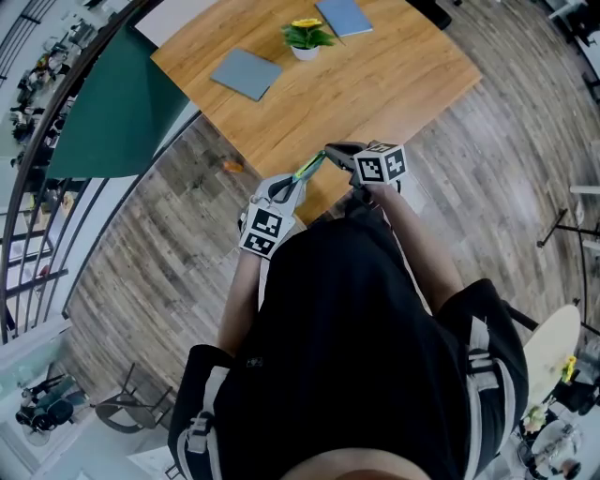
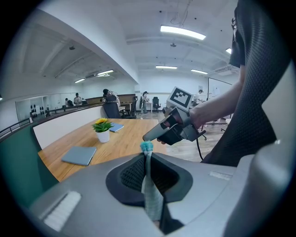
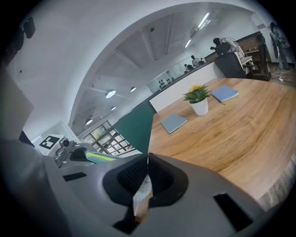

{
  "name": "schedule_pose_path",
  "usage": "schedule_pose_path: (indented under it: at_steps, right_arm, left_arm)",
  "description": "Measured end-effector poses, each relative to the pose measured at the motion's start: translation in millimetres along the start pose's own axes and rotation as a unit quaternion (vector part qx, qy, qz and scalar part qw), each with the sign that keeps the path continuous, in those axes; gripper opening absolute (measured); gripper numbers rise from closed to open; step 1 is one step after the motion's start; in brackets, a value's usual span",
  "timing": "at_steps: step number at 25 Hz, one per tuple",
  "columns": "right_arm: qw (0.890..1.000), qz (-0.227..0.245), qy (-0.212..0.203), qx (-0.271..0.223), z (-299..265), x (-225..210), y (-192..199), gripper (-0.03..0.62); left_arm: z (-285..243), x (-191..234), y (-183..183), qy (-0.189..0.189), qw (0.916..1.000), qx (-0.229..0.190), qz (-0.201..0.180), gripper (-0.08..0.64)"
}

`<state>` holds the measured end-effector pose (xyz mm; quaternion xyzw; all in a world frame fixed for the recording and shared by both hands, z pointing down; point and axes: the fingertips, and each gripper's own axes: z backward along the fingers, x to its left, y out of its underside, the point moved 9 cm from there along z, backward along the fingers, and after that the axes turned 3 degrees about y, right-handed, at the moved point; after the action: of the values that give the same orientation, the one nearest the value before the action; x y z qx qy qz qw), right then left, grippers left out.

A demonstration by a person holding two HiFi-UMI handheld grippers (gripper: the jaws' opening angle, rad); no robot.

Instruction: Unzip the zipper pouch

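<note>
The zipper pouch (image 1: 310, 168) is a narrow green strip stretched between both grippers above the table's near edge. My left gripper (image 1: 292, 182) is shut on one end. In the left gripper view pale fabric (image 2: 150, 187) runs between its jaws up to a teal tip (image 2: 147, 147). My right gripper (image 1: 330, 152) meets the pouch's other end, jaws shut. A thin pale piece (image 3: 142, 192) sits between its pads, apparently the zipper pull. The right gripper view shows the striped pouch (image 3: 99, 157) leading left to the left gripper (image 3: 74, 155).
The wooden table (image 1: 375, 84) carries a small potted plant (image 1: 307, 37) and two grey-blue notebooks (image 1: 246, 73) (image 1: 344, 14). A dark green panel (image 1: 112, 112) and a railing stand to the left. Wood-plank floor surrounds the table, and the person's body fills the lower head view.
</note>
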<state>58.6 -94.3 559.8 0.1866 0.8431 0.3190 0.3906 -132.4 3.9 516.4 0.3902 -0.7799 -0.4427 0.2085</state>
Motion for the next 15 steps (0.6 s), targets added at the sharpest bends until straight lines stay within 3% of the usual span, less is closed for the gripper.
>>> schedule_pose_path:
  at_steps: [15]
  right_arm:
    - [1.000, -0.010, 0.008, -0.009, 0.8, -8.8, -0.8, 0.006]
  left_arm:
    - [3.2, 4.7, 0.8, -0.001, 1.0000, -0.005, 0.002, 0.014]
